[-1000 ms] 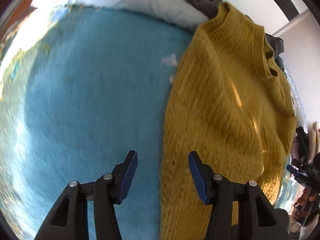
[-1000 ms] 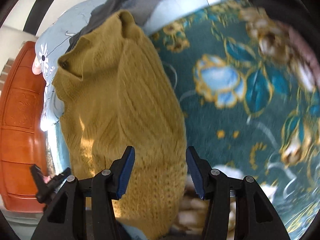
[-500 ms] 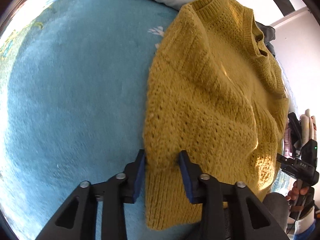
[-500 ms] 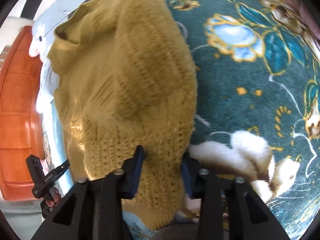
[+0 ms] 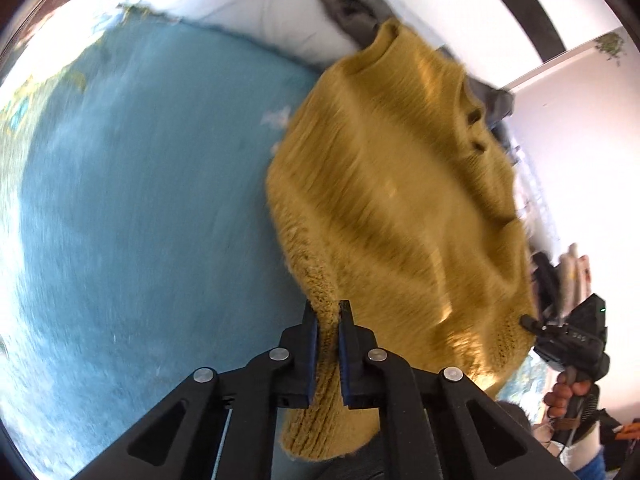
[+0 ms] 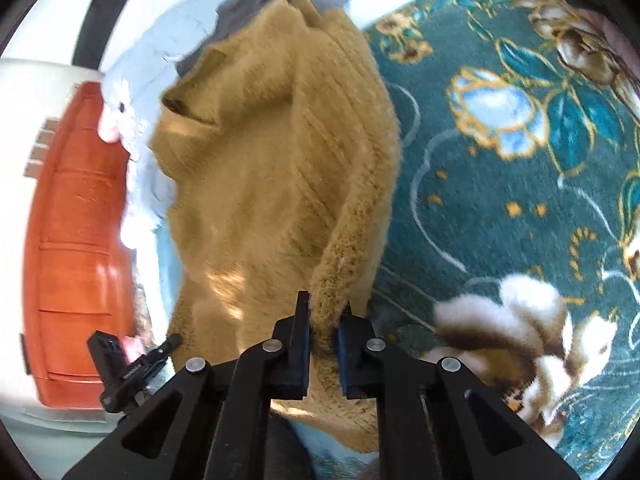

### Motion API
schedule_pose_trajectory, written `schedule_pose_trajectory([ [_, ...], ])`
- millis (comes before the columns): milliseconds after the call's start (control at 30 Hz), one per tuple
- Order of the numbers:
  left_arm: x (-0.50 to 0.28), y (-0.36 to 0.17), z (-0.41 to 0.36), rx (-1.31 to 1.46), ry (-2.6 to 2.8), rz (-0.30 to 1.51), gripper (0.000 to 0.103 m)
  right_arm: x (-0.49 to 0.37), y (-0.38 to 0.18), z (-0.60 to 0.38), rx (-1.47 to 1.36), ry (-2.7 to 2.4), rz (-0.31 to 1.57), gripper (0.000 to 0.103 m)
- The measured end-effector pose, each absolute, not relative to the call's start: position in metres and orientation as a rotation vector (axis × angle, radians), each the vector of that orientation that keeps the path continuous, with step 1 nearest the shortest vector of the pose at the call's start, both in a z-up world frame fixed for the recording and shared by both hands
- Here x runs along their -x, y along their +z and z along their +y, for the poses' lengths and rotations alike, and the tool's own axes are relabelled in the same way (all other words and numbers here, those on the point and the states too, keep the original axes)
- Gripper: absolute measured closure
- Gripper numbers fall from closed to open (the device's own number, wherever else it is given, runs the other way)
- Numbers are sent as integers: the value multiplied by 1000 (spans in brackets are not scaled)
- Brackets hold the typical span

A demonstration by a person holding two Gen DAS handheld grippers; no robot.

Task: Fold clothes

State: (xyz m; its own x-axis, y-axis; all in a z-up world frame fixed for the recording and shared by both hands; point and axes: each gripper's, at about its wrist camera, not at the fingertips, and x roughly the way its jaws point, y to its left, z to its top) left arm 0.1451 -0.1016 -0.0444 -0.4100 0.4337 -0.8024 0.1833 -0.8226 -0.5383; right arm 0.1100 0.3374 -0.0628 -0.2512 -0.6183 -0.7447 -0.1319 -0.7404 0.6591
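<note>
A mustard-yellow knitted sweater lies on a teal blanket, collar at the far end. My left gripper is shut on the sweater's near left edge and lifts a ridge of knit off the blanket. In the right wrist view the same sweater is pinched at its near right edge by my right gripper, which is shut on it and raises a fold. The other gripper shows at the side of each view, on the right in the left wrist view and at lower left in the right wrist view.
The blanket has a floral pattern on the right side. White bedding and grey clothes lie beyond the sweater's collar. An orange wooden door stands at the left of the right wrist view.
Both grippers closed fully on the sweater's lower side edges and lifted them; the knit now rises in ridges from the blanket. One second ago both were open above the cloth.
</note>
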Motion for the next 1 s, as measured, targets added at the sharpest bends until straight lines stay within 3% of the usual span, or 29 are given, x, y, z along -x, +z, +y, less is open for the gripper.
schedule_pose_trajectory([
  [200,-117,-24,-127,1504,2413,-903,94,-73,-30,345,-1545,-2104,-1002,93],
  [300,-94,-40,-133,1562,2433,-911,94,-58,-20,358,-1526,-2145,-1013,93],
  [600,-79,-79,-130,1652,2363,-1037,94,-47,-57,363,-1665,-2131,-1038,93],
  [800,-121,-32,-130,1571,2372,-949,94,-72,-23,372,-1558,-2070,-1041,93],
  [1000,-190,31,-135,1494,2268,-998,95,-108,39,393,-1480,-1990,-1038,94],
])
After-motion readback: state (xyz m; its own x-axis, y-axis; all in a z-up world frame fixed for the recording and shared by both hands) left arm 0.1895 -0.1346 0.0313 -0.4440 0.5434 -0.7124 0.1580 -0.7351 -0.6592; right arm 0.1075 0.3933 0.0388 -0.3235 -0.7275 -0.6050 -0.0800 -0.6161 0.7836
